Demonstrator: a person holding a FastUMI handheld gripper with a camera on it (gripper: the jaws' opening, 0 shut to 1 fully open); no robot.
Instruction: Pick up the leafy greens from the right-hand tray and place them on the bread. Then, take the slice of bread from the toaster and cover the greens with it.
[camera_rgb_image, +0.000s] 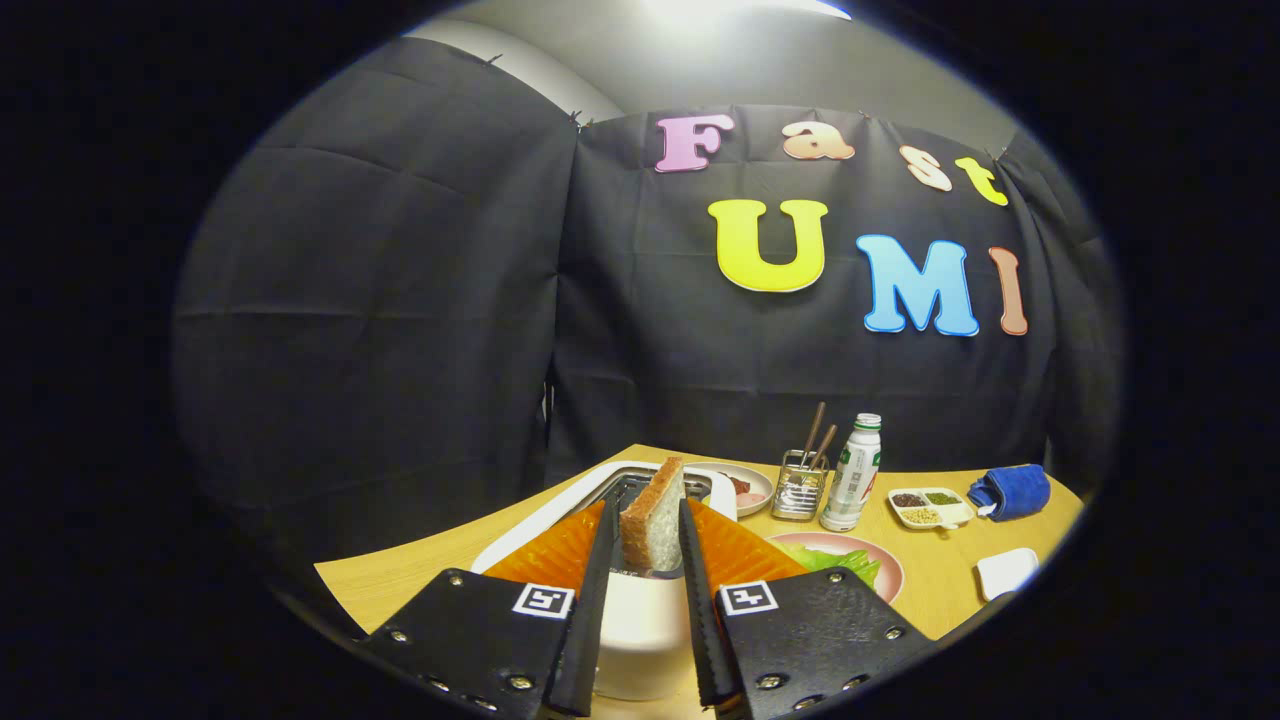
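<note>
While the gripper (652, 545) stands w/ both fingers closed in on the bread slice (654, 515), slice looks clamped btwn them, just above the toaster (640, 610) slot; step in hand is prob. the 2nd one, bread out of toaster; leafy greens (835, 562) sit on the pink plate (888, 570) to the right of the fingers; next move: carry slice over there, lower flat onto greens, then release.
</note>
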